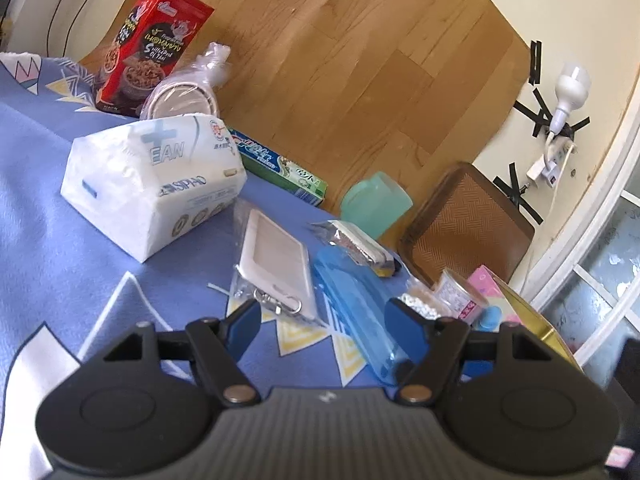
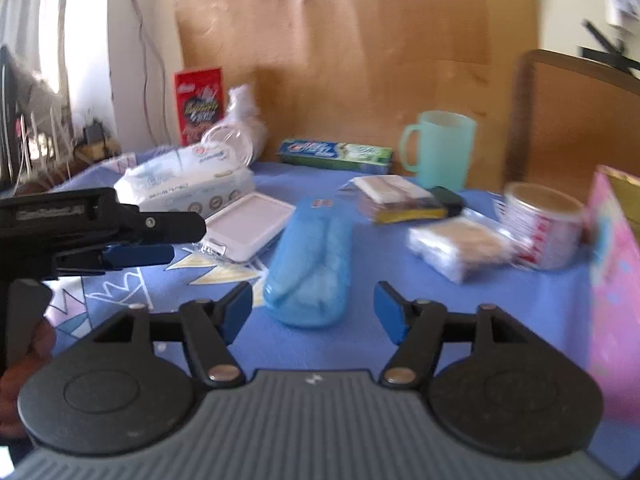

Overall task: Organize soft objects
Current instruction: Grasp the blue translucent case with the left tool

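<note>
Here the blue pouch (image 2: 308, 264) lies just ahead of the open right gripper (image 2: 314, 312).

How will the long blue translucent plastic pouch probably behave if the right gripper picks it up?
The long blue translucent plastic pouch looks soft and wrinkled, so it would probably sag at both ends. Its glossy film may slip between the open right gripper pads. It seems light.
</note>
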A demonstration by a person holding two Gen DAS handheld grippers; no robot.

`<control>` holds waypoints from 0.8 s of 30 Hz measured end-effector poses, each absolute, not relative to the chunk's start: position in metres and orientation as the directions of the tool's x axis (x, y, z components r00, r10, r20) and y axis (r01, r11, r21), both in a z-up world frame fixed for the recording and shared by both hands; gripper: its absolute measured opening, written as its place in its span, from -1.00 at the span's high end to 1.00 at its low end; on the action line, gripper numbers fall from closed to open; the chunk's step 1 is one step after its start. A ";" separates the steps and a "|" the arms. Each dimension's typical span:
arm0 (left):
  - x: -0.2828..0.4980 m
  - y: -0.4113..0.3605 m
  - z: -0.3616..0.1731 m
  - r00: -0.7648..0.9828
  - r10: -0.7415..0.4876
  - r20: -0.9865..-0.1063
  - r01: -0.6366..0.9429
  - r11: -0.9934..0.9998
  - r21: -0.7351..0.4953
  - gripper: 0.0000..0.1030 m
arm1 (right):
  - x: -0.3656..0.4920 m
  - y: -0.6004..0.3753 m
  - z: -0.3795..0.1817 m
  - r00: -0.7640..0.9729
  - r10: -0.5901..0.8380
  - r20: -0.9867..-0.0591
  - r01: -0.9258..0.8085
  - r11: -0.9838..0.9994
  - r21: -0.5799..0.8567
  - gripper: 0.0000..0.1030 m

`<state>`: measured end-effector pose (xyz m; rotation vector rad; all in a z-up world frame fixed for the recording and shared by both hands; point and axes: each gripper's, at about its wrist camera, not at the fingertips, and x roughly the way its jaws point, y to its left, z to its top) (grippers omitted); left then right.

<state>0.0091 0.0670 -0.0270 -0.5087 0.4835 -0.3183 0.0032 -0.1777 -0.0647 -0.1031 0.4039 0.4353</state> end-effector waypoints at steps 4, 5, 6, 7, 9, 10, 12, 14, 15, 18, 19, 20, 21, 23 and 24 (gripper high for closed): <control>0.009 0.065 -0.027 0.842 -0.393 -0.370 0.162 0.837 -0.522 -0.36 | 0.030 -0.161 -0.069 0.791 0.376 -0.482 -0.439 0.898 -0.020 -0.12; 0.010 0.064 -0.027 0.841 -0.392 -0.373 0.162 0.840 -0.518 -0.36 | 0.031 -0.164 -0.069 0.787 0.379 -0.487 -0.435 0.901 -0.002 -0.11; 0.010 0.064 -0.027 0.839 -0.392 -0.378 0.163 0.843 -0.513 -0.36 | 0.029 -0.168 -0.069 0.784 0.382 -0.488 -0.432 0.902 0.013 -0.10; 0.010 0.062 -0.027 0.835 -0.394 -0.385 0.166 0.846 -0.506 -0.36 | 0.024 -0.173 -0.069 0.778 0.392 -0.491 -0.434 0.901 0.032 -0.10; 0.014 0.055 -0.026 0.811 -0.418 -0.410 0.191 0.851 -0.489 -0.37 | 0.008 -0.183 -0.070 0.771 0.407 -0.490 -0.440 0.896 0.052 -0.07; 0.016 0.050 -0.026 0.787 -0.440 -0.431 0.212 0.851 -0.481 -0.37 | -0.002 -0.189 -0.071 0.770 0.412 -0.488 -0.441 0.895 0.059 -0.07; 0.016 0.039 -0.025 0.748 -0.481 -0.458 0.254 0.844 -0.472 -0.37 | -0.022 -0.197 -0.075 0.775 0.407 -0.484 -0.435 0.898 0.060 -0.07; 0.014 0.027 -0.026 0.679 -0.577 -0.453 0.303 0.783 -0.543 -0.37 | -0.044 -0.205 -0.081 0.783 0.397 -0.479 -0.424 0.904 0.055 -0.07; 0.013 0.019 -0.028 0.638 -0.625 -0.450 0.323 0.747 -0.581 -0.39 | -0.054 -0.208 -0.083 0.789 0.394 -0.471 -0.424 0.904 0.046 -0.07; 0.010 -0.014 -0.030 0.577 -0.647 -0.498 0.346 0.746 -0.569 -0.40 | -0.078 -0.213 -0.090 0.809 0.385 -0.443 -0.429 0.903 0.001 -0.07; 0.008 -0.024 -0.027 0.587 -0.624 -0.516 0.346 0.770 -0.536 -0.34 | -0.080 -0.213 -0.091 0.811 0.387 -0.438 -0.433 0.901 -0.006 -0.07; 0.009 -0.031 -0.026 0.591 -0.606 -0.532 0.346 0.787 -0.512 -0.26 | -0.081 -0.214 -0.092 0.812 0.387 -0.437 -0.433 0.901 -0.007 -0.07; 0.010 -0.036 -0.024 0.591 -0.598 -0.541 0.344 0.794 -0.501 -0.21 | -0.080 -0.215 -0.092 0.815 0.386 -0.432 -0.429 0.903 -0.002 -0.07; 0.015 -0.042 -0.019 0.580 -0.618 -0.531 0.350 0.778 -0.522 -0.13 | -0.081 -0.220 -0.092 0.832 0.368 -0.415 -0.406 0.914 -0.002 -0.06; 0.018 -0.046 -0.013 0.575 -0.632 -0.520 0.363 0.767 -0.529 -0.11 | -0.081 -0.224 -0.091 0.843 0.360 -0.399 -0.394 0.919 -0.004 -0.06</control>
